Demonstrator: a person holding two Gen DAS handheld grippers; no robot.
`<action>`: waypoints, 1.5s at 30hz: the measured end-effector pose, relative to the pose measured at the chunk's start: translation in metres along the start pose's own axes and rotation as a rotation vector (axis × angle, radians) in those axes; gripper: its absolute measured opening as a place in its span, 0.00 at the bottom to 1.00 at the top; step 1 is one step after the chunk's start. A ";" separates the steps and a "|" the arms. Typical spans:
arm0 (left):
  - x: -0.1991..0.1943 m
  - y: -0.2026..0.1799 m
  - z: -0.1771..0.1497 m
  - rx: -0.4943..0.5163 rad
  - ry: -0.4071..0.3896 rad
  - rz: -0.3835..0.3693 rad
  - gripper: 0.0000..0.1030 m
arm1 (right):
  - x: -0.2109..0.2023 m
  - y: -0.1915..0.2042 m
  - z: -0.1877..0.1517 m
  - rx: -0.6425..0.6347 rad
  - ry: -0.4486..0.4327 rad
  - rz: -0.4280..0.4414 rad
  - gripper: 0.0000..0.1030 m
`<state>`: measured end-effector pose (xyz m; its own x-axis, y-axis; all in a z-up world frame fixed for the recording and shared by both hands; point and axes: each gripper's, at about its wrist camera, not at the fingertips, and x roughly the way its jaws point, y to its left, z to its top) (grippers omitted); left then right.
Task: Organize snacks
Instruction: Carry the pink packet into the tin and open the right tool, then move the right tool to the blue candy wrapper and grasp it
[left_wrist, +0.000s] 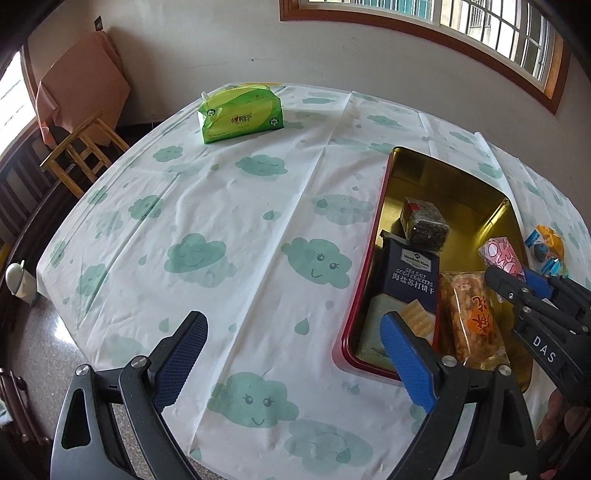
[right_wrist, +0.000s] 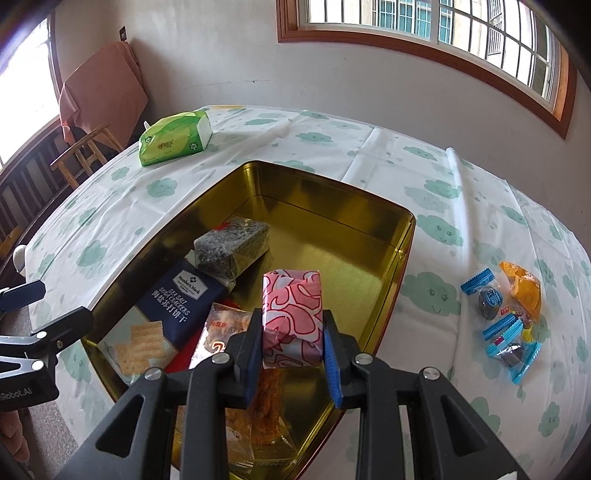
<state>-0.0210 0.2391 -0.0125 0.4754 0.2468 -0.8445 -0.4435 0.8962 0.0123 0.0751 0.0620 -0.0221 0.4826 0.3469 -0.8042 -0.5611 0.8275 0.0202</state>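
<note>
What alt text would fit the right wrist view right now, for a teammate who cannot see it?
The right gripper has its jaws shut on a pink-and-white wrapped snack, held above an open gold tin that already contains a soda cracker box, a dark seaweed block and an orange snack pack. Blue and orange wrapped sweets lie on the cloud-print tablecloth to the right.

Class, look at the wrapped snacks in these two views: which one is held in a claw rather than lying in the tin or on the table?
The pink-and-white patterned packet: the right claw grips it above the gold tin; the others lie loose.
</note>
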 end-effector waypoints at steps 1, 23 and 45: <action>0.000 0.000 0.000 0.001 -0.001 0.000 0.90 | -0.001 0.000 0.000 0.000 -0.002 0.004 0.29; -0.011 -0.033 0.000 0.056 -0.012 -0.040 0.90 | -0.048 -0.070 -0.010 0.091 -0.118 -0.061 0.45; -0.011 -0.084 0.008 0.149 -0.003 -0.040 0.90 | -0.001 -0.200 -0.045 0.227 -0.012 -0.144 0.55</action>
<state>0.0170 0.1638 0.0003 0.4926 0.2107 -0.8444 -0.3070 0.9499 0.0580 0.1565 -0.1238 -0.0525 0.5553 0.2230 -0.8012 -0.3219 0.9459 0.0402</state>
